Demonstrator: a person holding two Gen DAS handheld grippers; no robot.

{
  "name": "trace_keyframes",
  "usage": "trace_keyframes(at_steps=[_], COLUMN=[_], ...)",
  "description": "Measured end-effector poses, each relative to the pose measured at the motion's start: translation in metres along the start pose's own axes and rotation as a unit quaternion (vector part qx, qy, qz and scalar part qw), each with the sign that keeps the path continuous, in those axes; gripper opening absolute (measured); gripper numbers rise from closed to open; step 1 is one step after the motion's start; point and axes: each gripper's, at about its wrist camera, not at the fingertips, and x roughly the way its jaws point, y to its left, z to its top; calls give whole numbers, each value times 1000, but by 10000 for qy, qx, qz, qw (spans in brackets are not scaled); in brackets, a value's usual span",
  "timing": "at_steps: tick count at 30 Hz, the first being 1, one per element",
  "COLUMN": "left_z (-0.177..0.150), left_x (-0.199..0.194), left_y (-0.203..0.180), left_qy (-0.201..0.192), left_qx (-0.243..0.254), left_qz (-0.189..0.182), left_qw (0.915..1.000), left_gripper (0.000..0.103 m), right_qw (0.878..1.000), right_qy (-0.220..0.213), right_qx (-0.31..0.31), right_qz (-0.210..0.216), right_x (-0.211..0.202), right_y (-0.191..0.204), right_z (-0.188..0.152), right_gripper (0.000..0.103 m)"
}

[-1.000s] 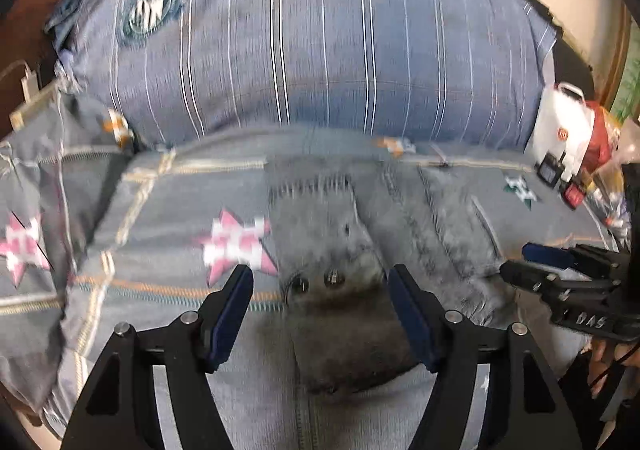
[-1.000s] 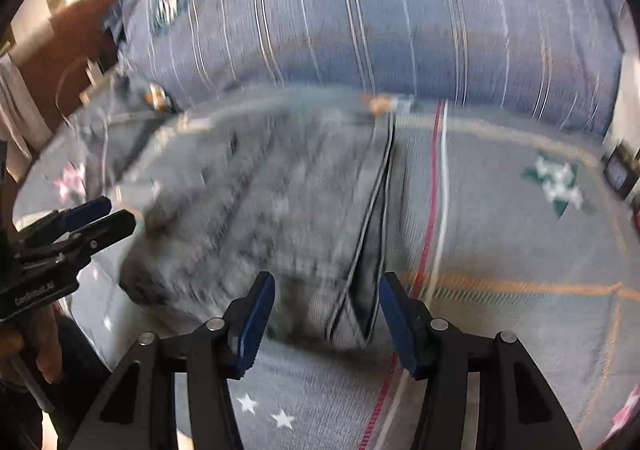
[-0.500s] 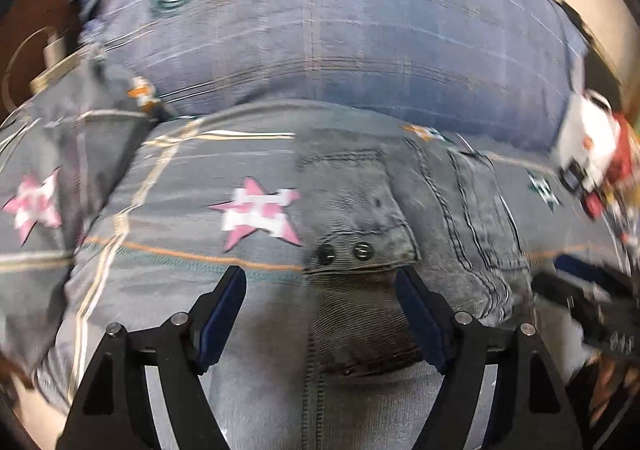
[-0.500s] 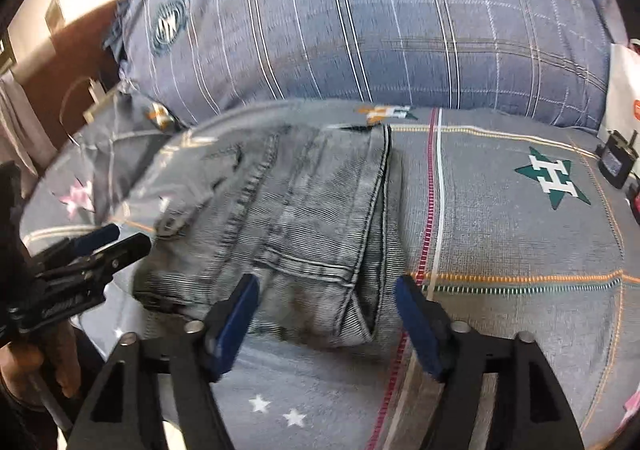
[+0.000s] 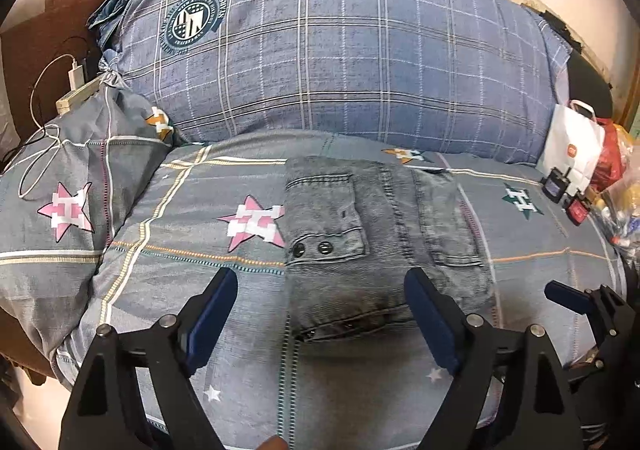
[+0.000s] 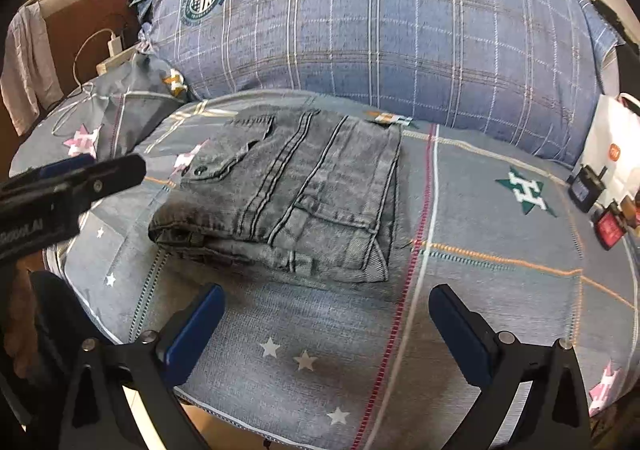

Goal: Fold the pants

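Note:
The grey denim pants (image 5: 372,242) lie folded into a compact stack on the bed cover, a snap pocket flap facing up. In the right wrist view the pants (image 6: 292,194) show as a thick rectangle with layered edges toward me. My left gripper (image 5: 320,314) is open and empty, its fingertips just short of the stack's near edge. My right gripper (image 6: 326,330) is open and empty, a little back from the stack. The left gripper also shows at the left of the right wrist view (image 6: 72,182), and the right gripper at the right edge of the left wrist view (image 5: 580,302).
A big blue plaid pillow (image 5: 340,50) lies behind the pants. A smaller star-print pillow (image 5: 72,186) with a white charger cable sits at the left. A white paper bag (image 5: 572,146) and small items stand at the right. The bed's front edge (image 6: 224,414) is just below my fingers.
Both grippers have pulled back from the pants and lifted away. The folded stack, earlier between the fingers of both grippers, now lies free ahead of them.

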Motion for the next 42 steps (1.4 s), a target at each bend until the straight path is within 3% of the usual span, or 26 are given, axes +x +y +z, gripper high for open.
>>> trace_keyframes(at_steps=[11,17,21,25,28,31,32,34,38,42], left_z=[1,-8,-16,-14,-15,-20,-21,-18,-10,-14], left_x=[-6,4,31,48,56,78,78,73,50,31], left_y=[-5,15,36,42,42,34,33,36,46,50], left_qy=[66,134,400,499,472,739,635,560,401,314], left_qx=[58,-134,-278,-239,-261,-45,15,-13,-285,-316], left_qz=[5,199,508,671,615,671,720,654,257,79], left_qw=[10000,9996,9975,9962,9967,9950,9954,9963,9985,9990], left_gripper=[91,92,92,92,92,92,92,92,92,92], right_qw=[9998,9997,9983,9987,9991,9959,9969,9972,9989,9978], right_qy=[45,179,-91,-379,-110,679,569,552,57,162], right_qx=[10,145,543,298,296,-125,-64,28,95,2], right_qz=[-193,-15,188,-161,-282,-582,-540,-509,-456,-645], right_x=[-5,3,-3,11,45,94,89,75,54,94], right_y=[-4,-8,-21,-16,-16,-10,-13,-19,-27,-28], right_z=[4,0,15,43,46,27,28,40,86,136], right_gripper=[103,103,103,103,103,103,103,103,103,103])
